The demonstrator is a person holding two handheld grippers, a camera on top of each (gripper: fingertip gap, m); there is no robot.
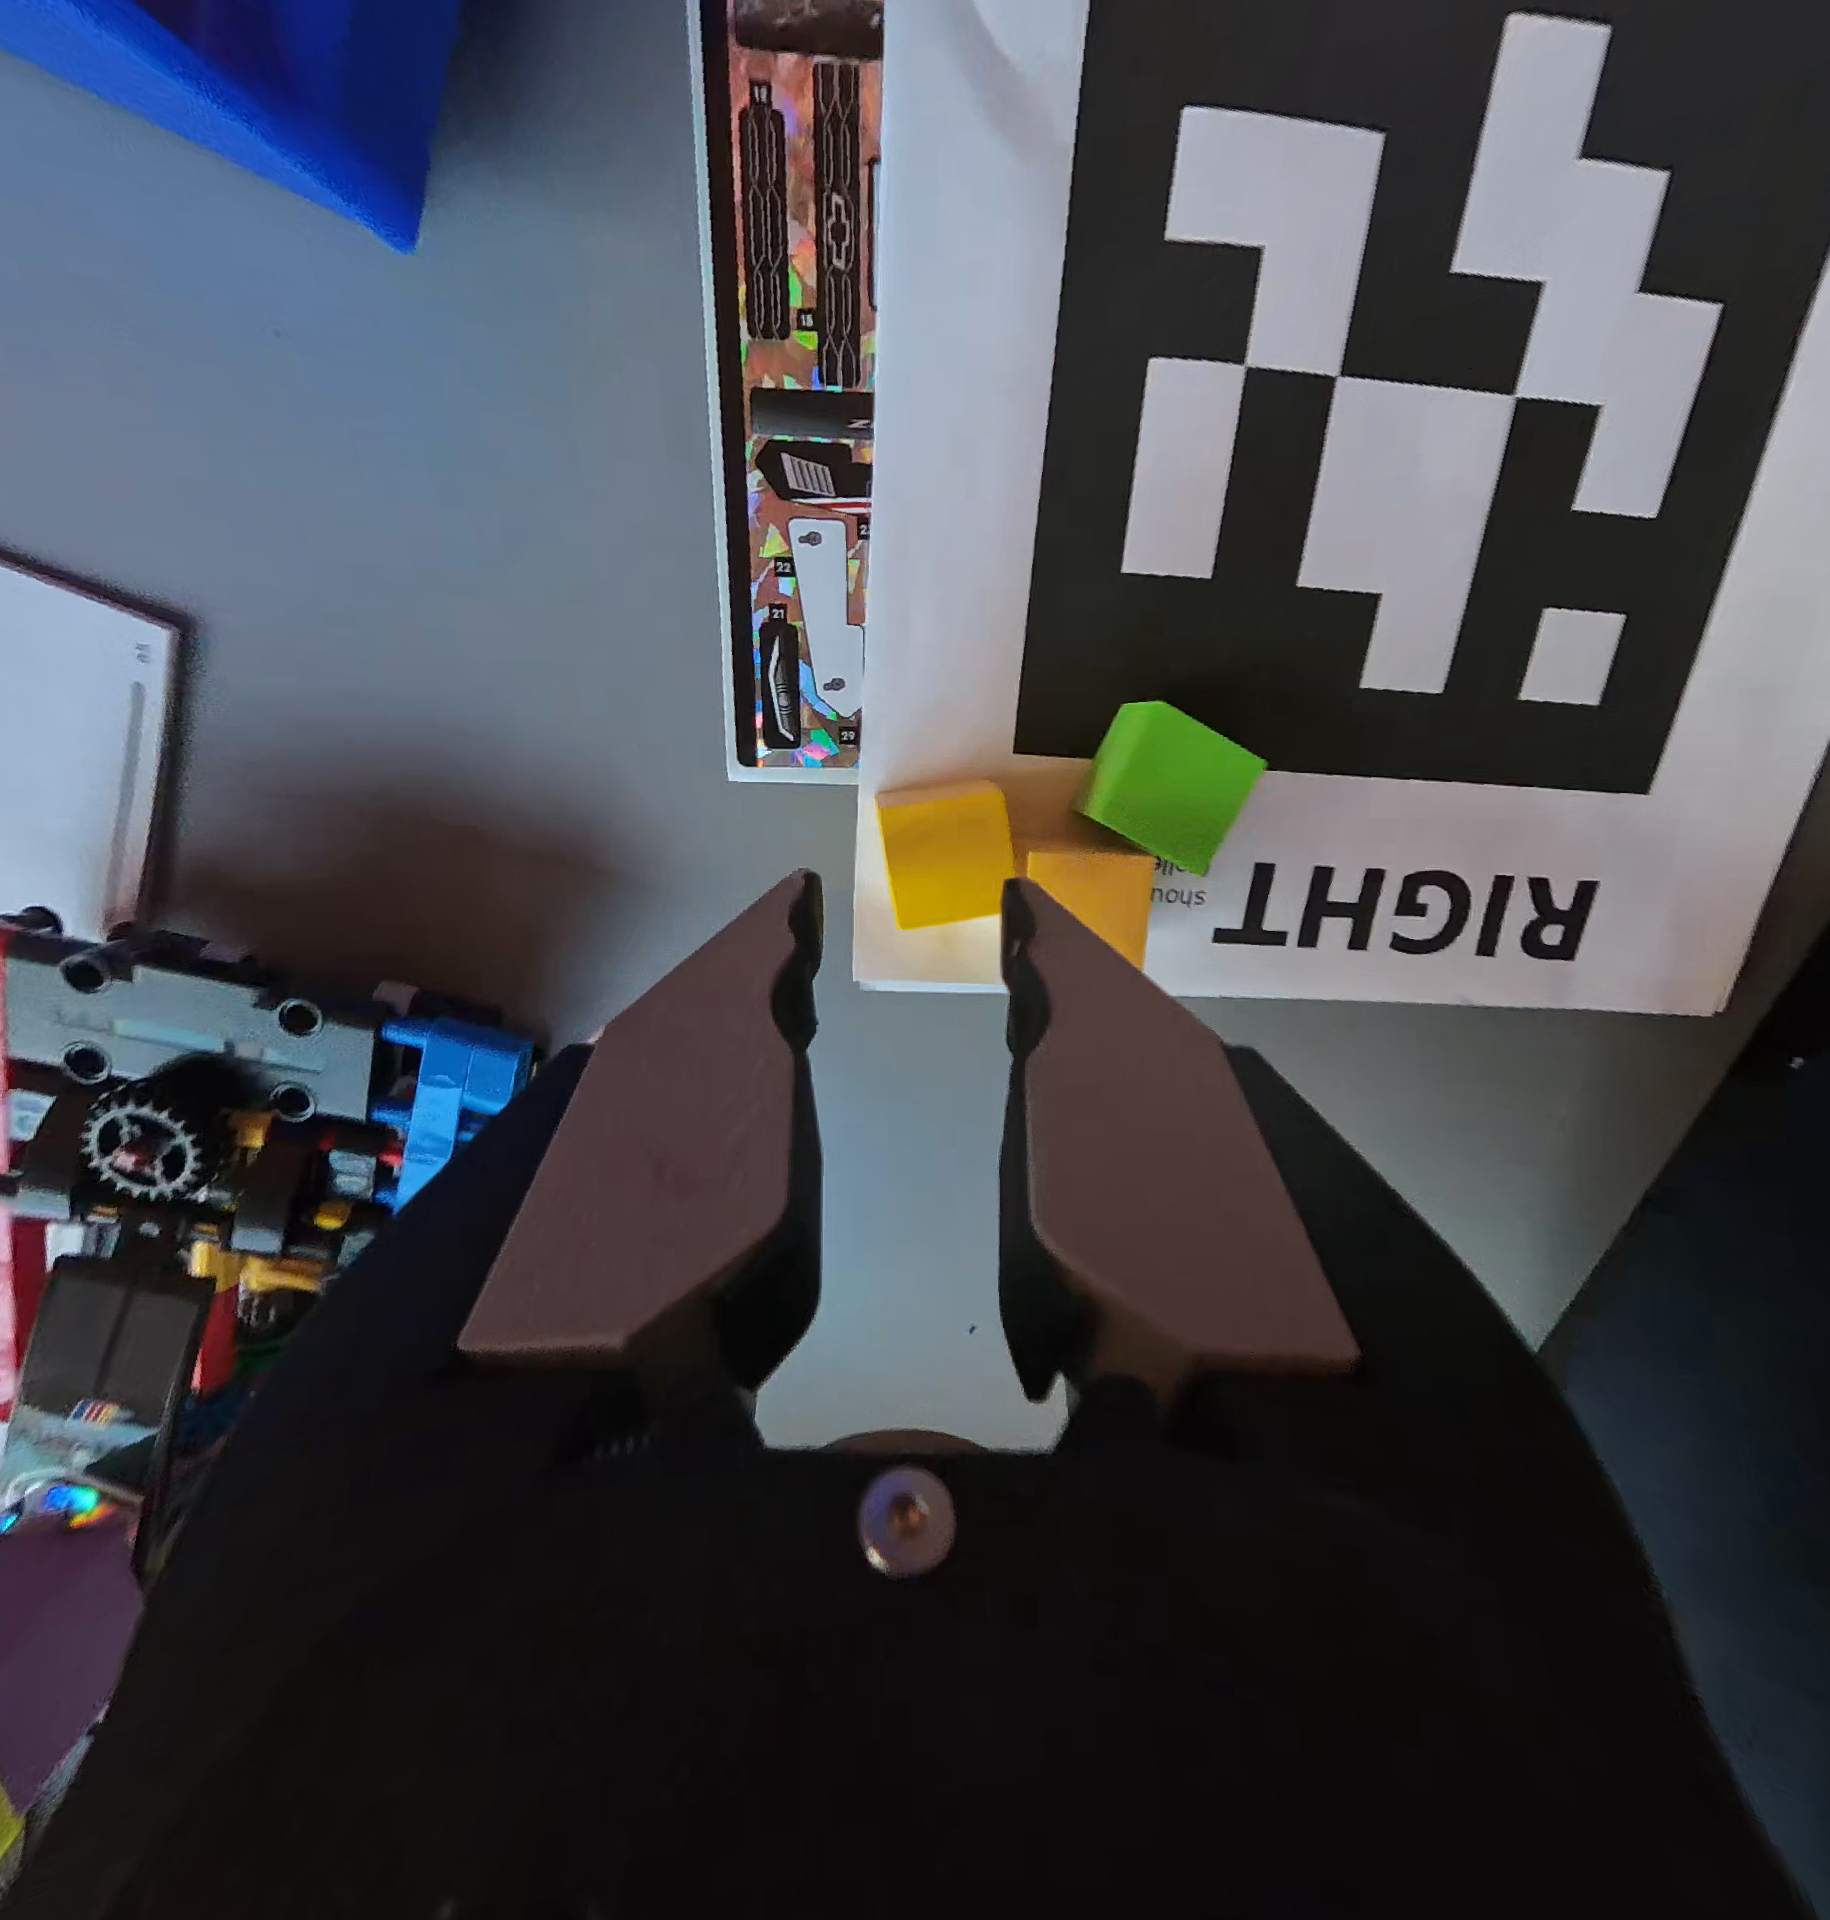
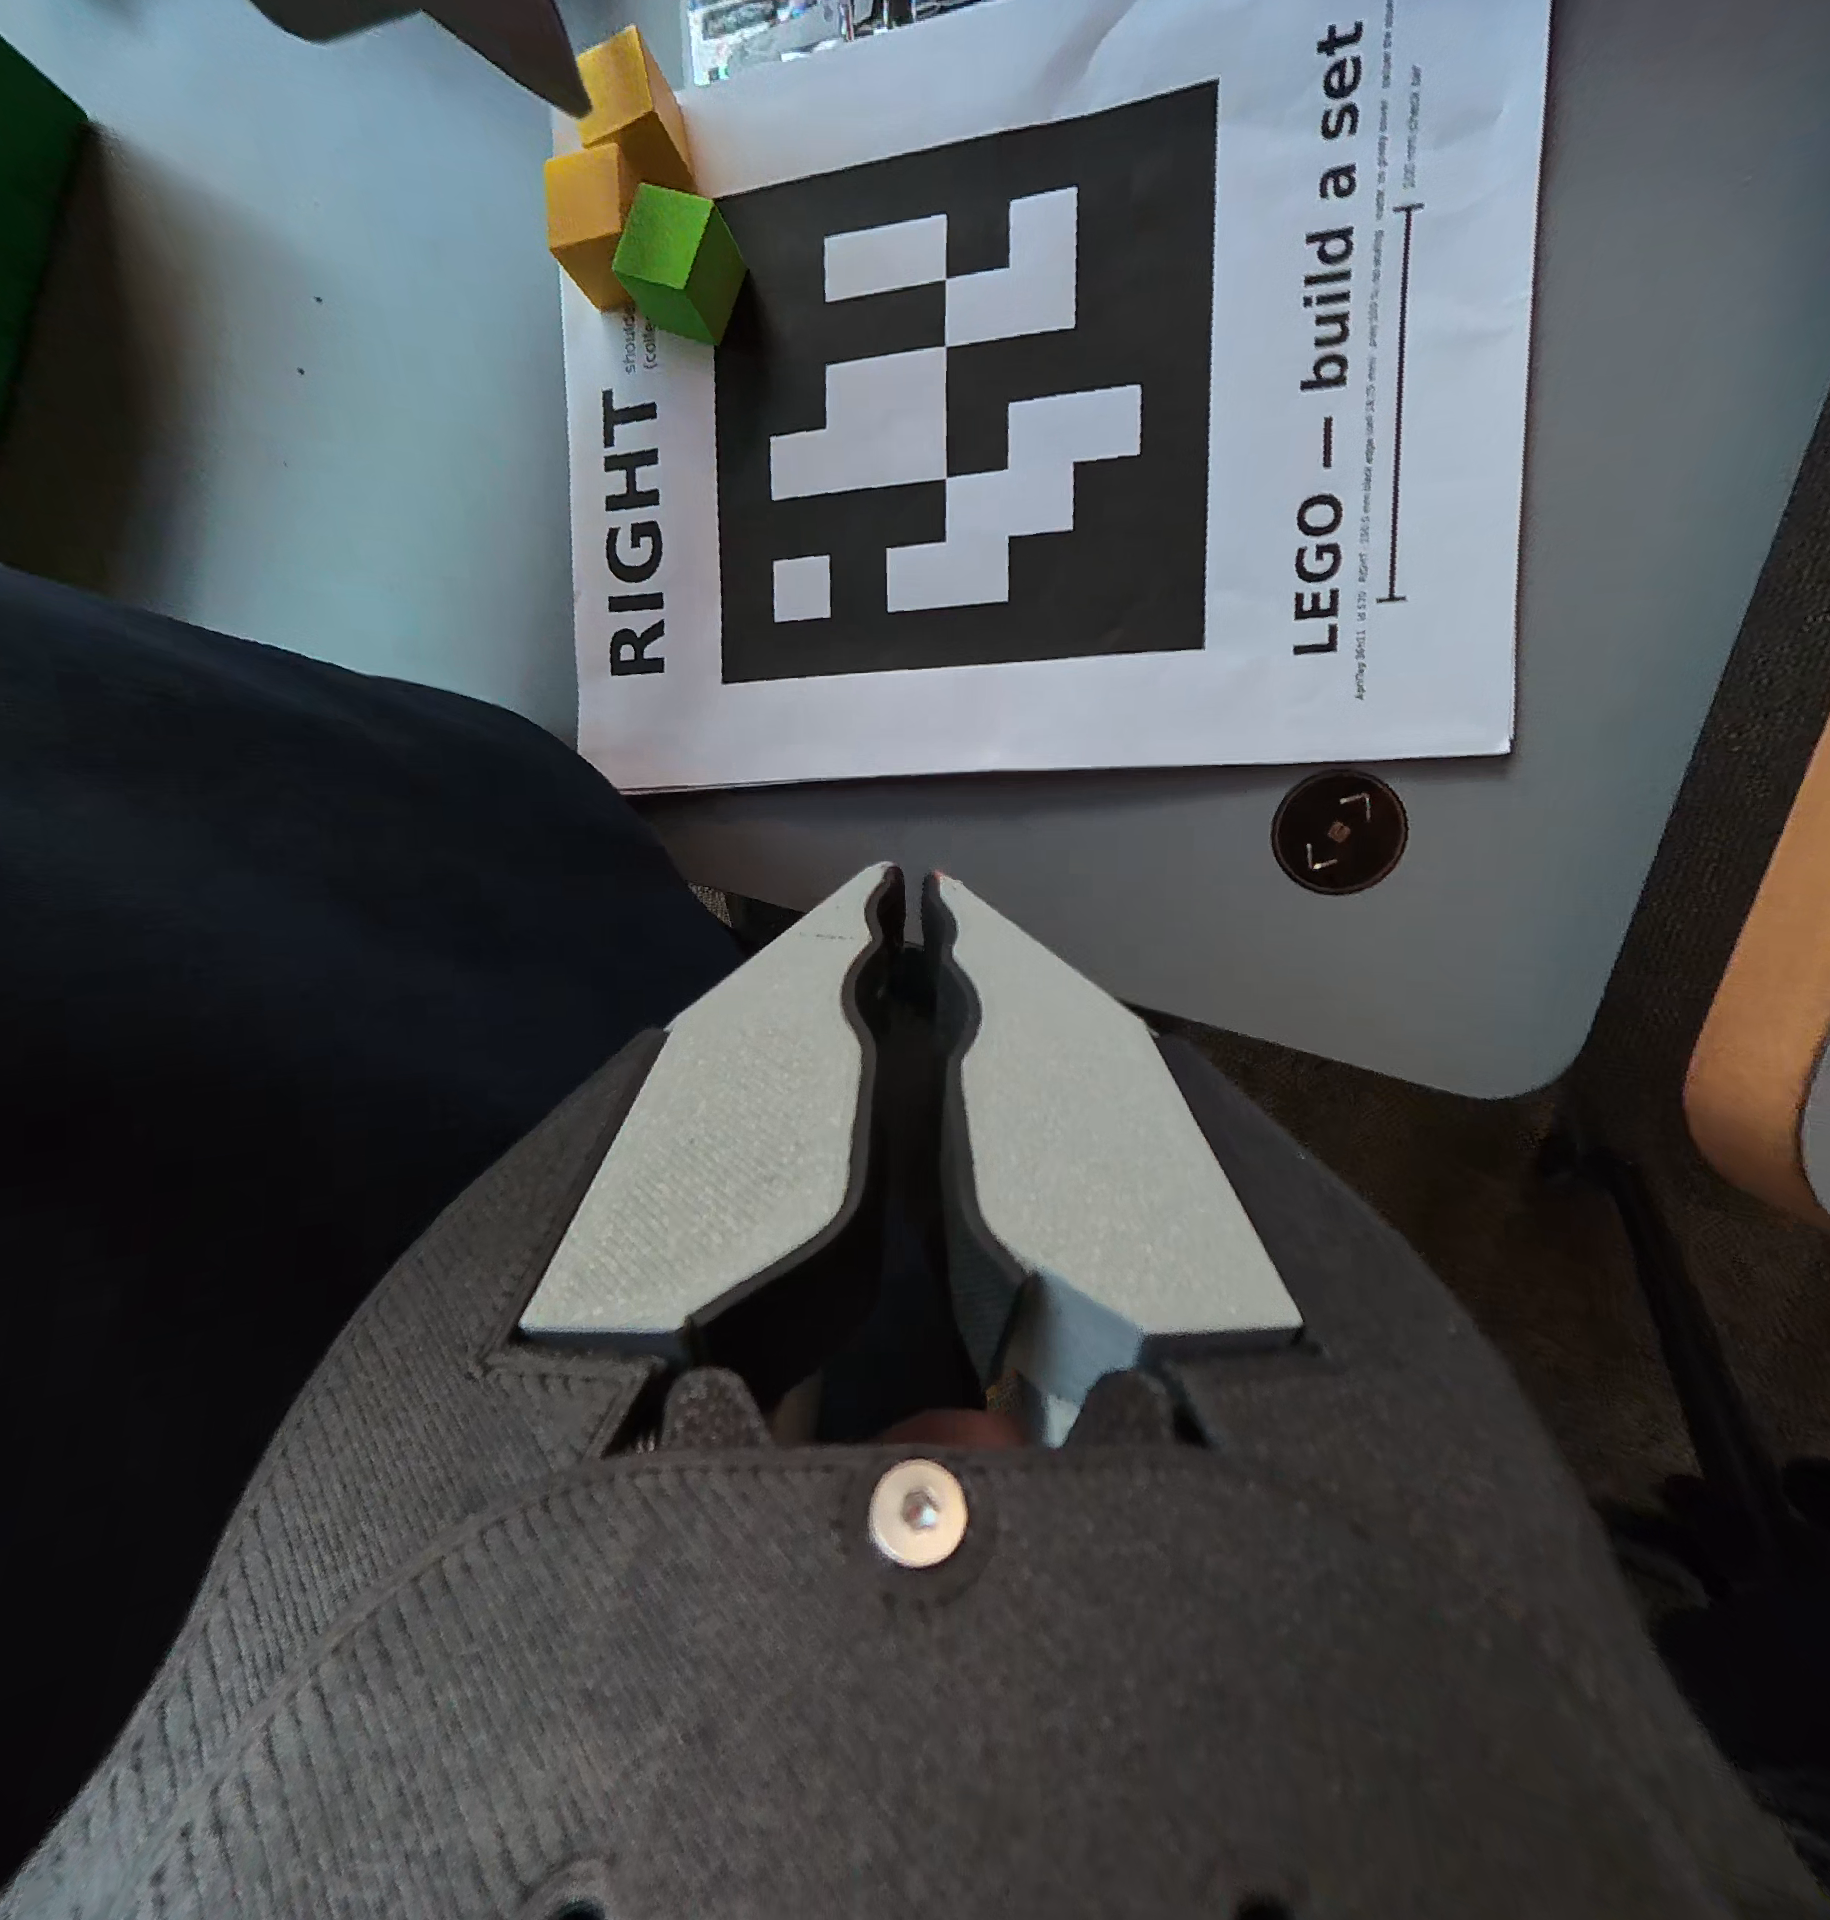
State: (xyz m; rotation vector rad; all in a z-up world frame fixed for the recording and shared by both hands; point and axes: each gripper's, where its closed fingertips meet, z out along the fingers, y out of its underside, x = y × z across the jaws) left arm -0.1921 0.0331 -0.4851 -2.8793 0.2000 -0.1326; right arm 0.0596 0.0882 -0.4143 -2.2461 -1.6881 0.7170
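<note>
The left gripper (image 1: 911,914) hangs with its brown fingers (image 1: 682,1122) apart and nothing between them, tips just short of a cluster of three cubes at one corner of a printed sheet (image 1: 1410,894) that lies near the desk's (image 1: 423,468) edge. Nearest is the yellow cube (image 1: 942,852), at the very corner of the sheet; the orange cube (image 1: 1093,899) sits just beside it, partly hidden behind the right-hand finger, and the green cube (image 1: 1165,779) stands turned at an angle, apparently touching the orange one. All three look like small solid blocks with flat matte faces and sharp edges — likely light and stiff, not fragile, and not very slippery. The flat opposite faces are the sound place to take hold; the green one's skew would call for a turned approach, and the close packing leaves little room for a finger between neighbours. The right gripper (image 2: 916,883) is well back at the near desk edge, grey fingers (image 2: 755,1122) together on nothing. A brick-built model (image 1: 215,1122) stands near the left desk edge — apart from the cubes.
</note>
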